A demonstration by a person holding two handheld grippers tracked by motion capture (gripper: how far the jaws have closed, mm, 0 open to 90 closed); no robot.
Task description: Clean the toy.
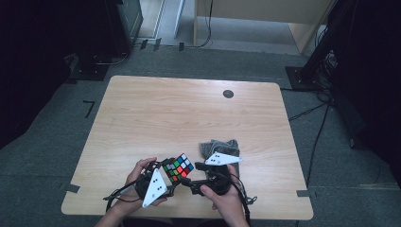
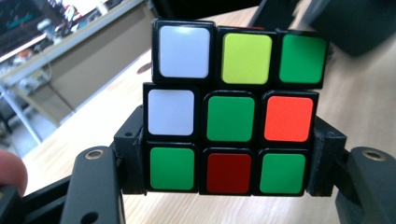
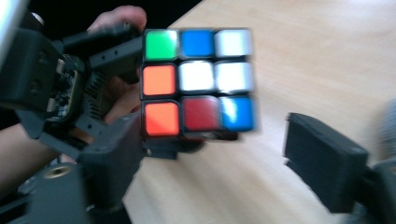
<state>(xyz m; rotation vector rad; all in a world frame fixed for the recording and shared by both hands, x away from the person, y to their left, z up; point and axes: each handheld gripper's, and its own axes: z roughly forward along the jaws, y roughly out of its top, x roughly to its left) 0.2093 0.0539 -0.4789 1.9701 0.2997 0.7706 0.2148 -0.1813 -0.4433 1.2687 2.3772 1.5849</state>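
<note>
One cube [image 1: 178, 168], two tongs.

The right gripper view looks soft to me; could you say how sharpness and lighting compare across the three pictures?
Right gripper view: motion blur smears the cube and near tongs. Left gripper view: cube face sharp, background shelves blurred and bright. High view: dim, dark room edges, evenly lit table, no glare.

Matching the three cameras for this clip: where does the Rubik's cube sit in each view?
High view: the Rubik's cube is low and centre, between the left gripper and the right gripper.
Left gripper view: it spans the centre, its bottom layer clamped between the black jaws.
Right gripper view: it is upper centre-left, blurred; the right jaw stands clear of it.
Shared landmark: the light wooden table, also visible behind the cube in both gripper views.
</note>
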